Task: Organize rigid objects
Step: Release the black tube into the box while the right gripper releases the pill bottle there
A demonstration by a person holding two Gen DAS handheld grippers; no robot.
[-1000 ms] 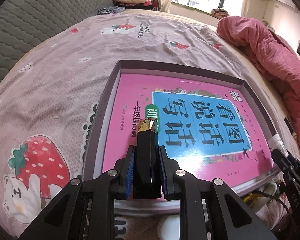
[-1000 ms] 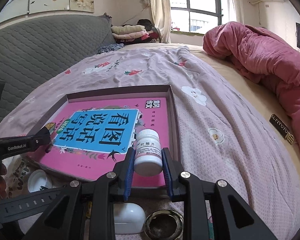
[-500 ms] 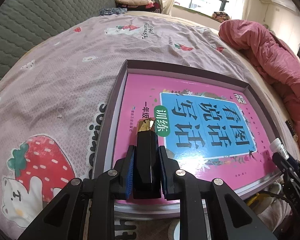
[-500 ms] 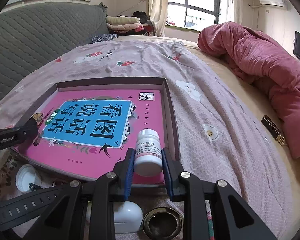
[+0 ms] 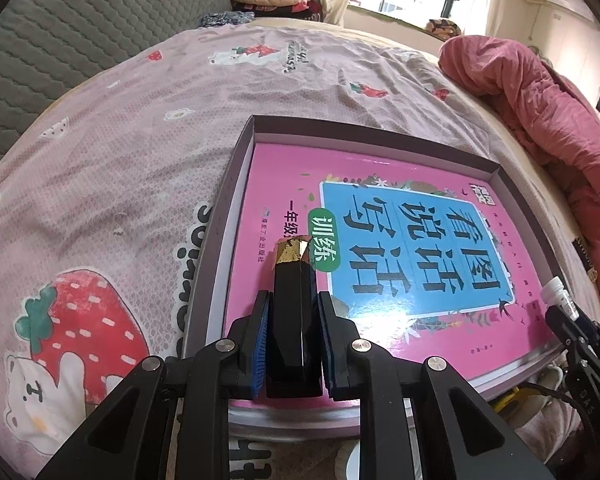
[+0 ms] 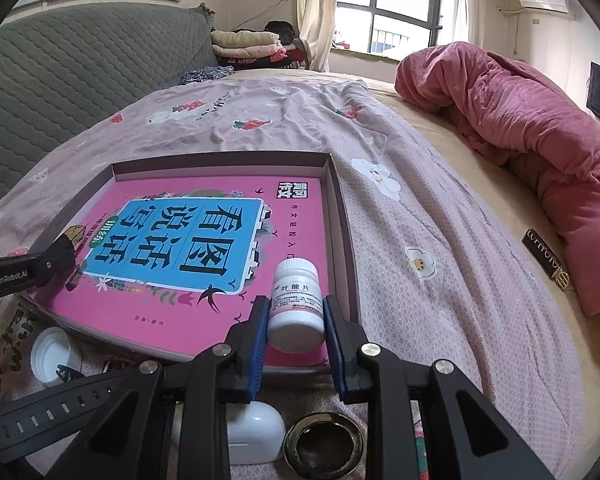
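A bed (image 6: 452, 280) under a pink printed sheet carries everything. A red quilt (image 6: 520, 120) is heaped along its right side, and folded clothes (image 6: 252, 46) are stacked at the far end by the window.

Near the bed's front edge lies a shallow box (image 6: 342, 240), and a pink book (image 6: 204, 248) nearly fills its floor.

The left gripper (image 5: 292, 320) pinches a black tube with a gold tip (image 5: 294, 300) and holds it over the box's near left corner. The right gripper (image 6: 296, 320) pinches a white pill bottle (image 6: 296, 304) and holds it over the box's near right corner, just inside the right wall.

On the sheet in front of the box lie a white case (image 6: 252, 432), a dark round tin (image 6: 324, 440) and a white cap (image 6: 54, 356). A black gold-lettered bar (image 6: 546, 260) lies near the bed's right edge, beside the quilt.
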